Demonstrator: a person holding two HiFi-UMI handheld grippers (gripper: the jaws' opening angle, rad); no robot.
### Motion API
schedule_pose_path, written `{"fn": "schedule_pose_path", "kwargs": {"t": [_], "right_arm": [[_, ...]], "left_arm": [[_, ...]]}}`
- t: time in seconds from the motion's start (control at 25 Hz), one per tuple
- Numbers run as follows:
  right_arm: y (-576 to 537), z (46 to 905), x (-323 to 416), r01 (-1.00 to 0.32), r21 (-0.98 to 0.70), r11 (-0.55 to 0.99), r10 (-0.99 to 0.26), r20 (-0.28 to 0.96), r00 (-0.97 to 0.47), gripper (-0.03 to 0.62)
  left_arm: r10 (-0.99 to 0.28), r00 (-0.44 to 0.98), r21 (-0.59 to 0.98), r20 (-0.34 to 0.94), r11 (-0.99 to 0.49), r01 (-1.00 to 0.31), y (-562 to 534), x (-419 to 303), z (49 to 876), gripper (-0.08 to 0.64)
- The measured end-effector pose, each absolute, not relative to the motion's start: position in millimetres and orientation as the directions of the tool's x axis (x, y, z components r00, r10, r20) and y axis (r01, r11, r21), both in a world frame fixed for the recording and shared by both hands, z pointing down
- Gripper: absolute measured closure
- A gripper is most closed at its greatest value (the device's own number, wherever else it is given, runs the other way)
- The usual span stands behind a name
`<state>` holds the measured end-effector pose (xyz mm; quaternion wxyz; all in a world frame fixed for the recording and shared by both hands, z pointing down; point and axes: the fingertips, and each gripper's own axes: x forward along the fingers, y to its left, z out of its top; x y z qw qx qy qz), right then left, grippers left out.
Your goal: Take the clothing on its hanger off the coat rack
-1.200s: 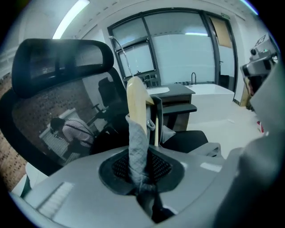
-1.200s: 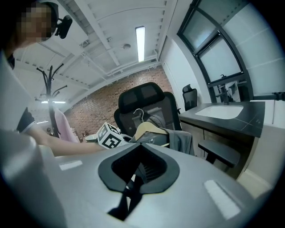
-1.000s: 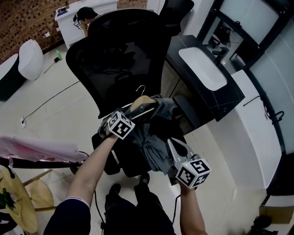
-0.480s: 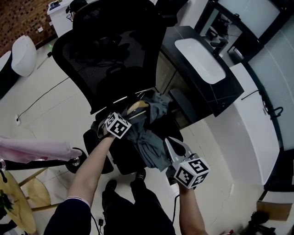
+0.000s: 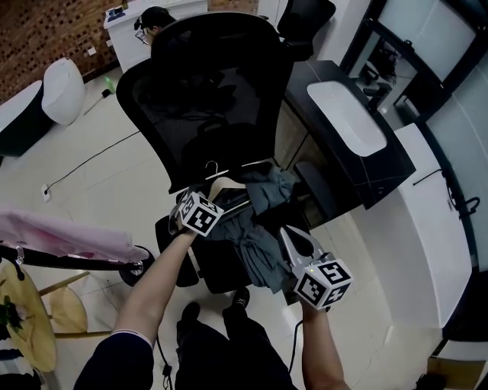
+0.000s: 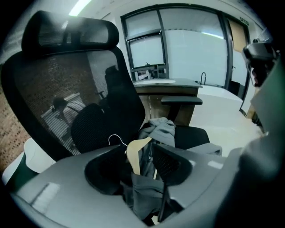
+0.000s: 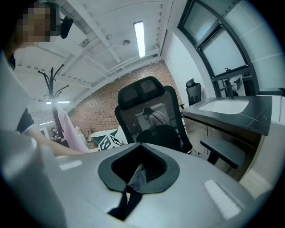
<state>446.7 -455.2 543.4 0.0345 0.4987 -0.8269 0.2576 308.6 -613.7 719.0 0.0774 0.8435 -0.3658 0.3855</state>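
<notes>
Grey clothing (image 5: 258, 245) on a wooden hanger (image 5: 229, 186) lies on the seat of a black mesh office chair (image 5: 206, 99). My left gripper (image 5: 223, 199) is at the hanger's shoulder. Its jaws are opening, and in the left gripper view (image 6: 141, 150) the hanger (image 6: 133, 153) and grey cloth (image 6: 149, 196) sit loosely between them, with a gap on each side. The wire hook (image 6: 115, 138) points toward the chair back. My right gripper (image 5: 290, 232) is at the clothing's right edge, shut on a fold of the grey cloth (image 7: 136, 176).
A coat rack (image 7: 55, 84) carries a pink garment (image 5: 65, 238) at the left. A black counter (image 5: 381, 164) with a white basin stands right of the chair. A person (image 5: 152, 17) sits behind the chair. A round wooden table (image 5: 30, 343) is at the lower left.
My left gripper's jaws have come apart around the hanger. The clothing has settled lower on the chair seat. The right gripper has barely moved.
</notes>
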Motion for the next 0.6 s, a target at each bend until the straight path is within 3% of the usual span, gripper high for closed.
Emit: {"fn": "schedule_pose_path", "kwargs": {"t": [0.24,0.48,0.6], "right_arm": [[-471.1,516.0,432.0,-0.817,-0.346,0.461,-0.787,0.266,-0.556,0.591],[-484.8,475.0,411.4,-0.78,-0.309,0.544,-0.777,0.166,-0.607,0.591],[-489.6,451.5,398.8,-0.761,-0.283,0.584,-0.766,0.12,-0.632,0.591]], "left_arm": [[-0.623,0.516,-0.074,0.588,-0.677,-0.732,-596.8,311.5,630.2,0.373],[-0.705,0.607,0.033,0.366,-0.642,-0.766,-566.0,313.3,523.3,0.383],[-0.733,0.627,0.056,0.264,-0.637,-0.769,-551.8,315.8,480.8,0.444]]}}
